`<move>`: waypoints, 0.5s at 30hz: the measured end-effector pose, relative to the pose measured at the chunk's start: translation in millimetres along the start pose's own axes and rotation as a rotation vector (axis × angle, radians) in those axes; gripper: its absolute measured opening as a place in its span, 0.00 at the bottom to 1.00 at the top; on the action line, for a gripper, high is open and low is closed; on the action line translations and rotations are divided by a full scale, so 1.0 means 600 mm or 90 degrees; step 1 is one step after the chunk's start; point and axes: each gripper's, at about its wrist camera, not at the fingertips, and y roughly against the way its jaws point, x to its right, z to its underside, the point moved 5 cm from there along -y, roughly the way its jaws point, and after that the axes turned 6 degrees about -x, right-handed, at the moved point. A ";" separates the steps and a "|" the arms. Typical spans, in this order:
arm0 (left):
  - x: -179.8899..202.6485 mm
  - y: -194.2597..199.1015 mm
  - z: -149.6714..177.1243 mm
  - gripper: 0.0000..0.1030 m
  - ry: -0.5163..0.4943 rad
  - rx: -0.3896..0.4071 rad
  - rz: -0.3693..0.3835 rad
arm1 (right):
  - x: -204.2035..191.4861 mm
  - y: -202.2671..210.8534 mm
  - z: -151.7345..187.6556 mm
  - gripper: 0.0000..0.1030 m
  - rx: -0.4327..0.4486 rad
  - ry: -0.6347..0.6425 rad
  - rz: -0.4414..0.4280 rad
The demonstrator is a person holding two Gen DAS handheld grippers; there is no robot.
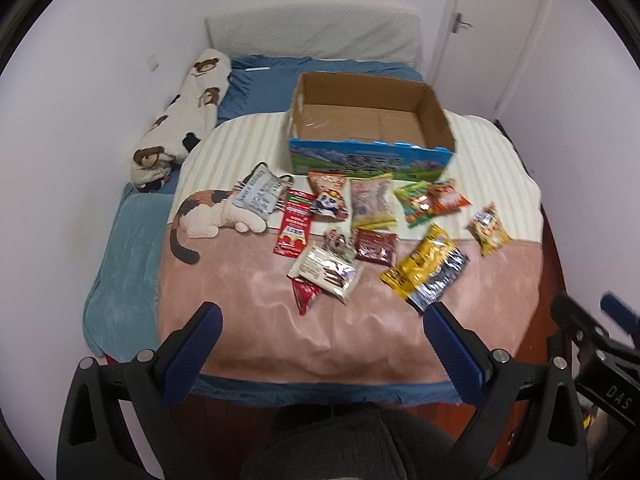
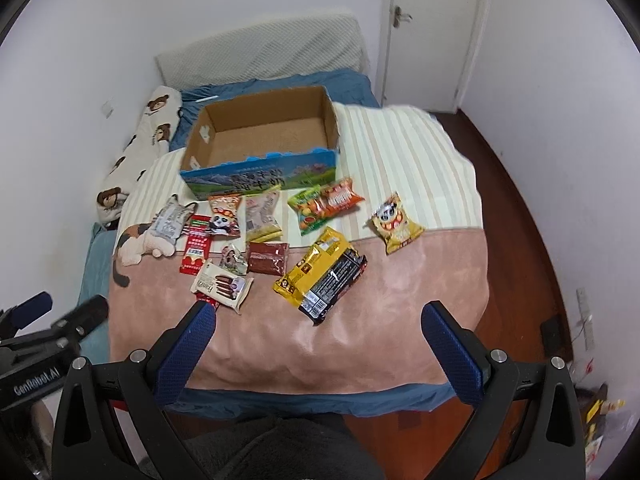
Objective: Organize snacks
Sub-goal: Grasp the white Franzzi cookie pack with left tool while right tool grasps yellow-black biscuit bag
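Observation:
An empty cardboard box point(image 1: 372, 120) point(image 2: 264, 132) with a blue printed front stands on the striped part of the blanket. Several snack packets lie in front of it: a large yellow and black pack point(image 1: 426, 268) point(image 2: 320, 276), a white wafer pack point(image 1: 324, 272) point(image 2: 222, 286), a red packet point(image 1: 294, 224), a brown packet point(image 2: 267, 258), a yellow panda bag point(image 2: 394, 224) and a green and orange pair point(image 1: 430, 200). My left gripper point(image 1: 322, 314) hovers open above the bed's near edge. My right gripper point(image 2: 318, 314) is open too, nothing between its fingers.
A pink and striped blanket point(image 1: 360, 328) covers a blue bed. A bear-print pillow point(image 1: 188, 112) lies along the left wall and a cat figure point(image 1: 216, 212) sits on the blanket. A white door point(image 2: 432, 24) and red-brown floor point(image 2: 516, 200) are at right. A dark-clothed knee point(image 1: 344, 444) is below.

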 end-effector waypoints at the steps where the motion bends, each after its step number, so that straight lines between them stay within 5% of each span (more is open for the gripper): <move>1: -0.003 -0.011 -0.008 1.00 0.009 -0.001 -0.004 | 0.003 -0.019 -0.001 1.00 -0.012 -0.013 -0.007; 15: -0.051 -0.281 -0.068 1.00 0.127 -0.139 -0.069 | 0.088 -0.389 -0.042 1.00 -0.199 -0.255 -0.050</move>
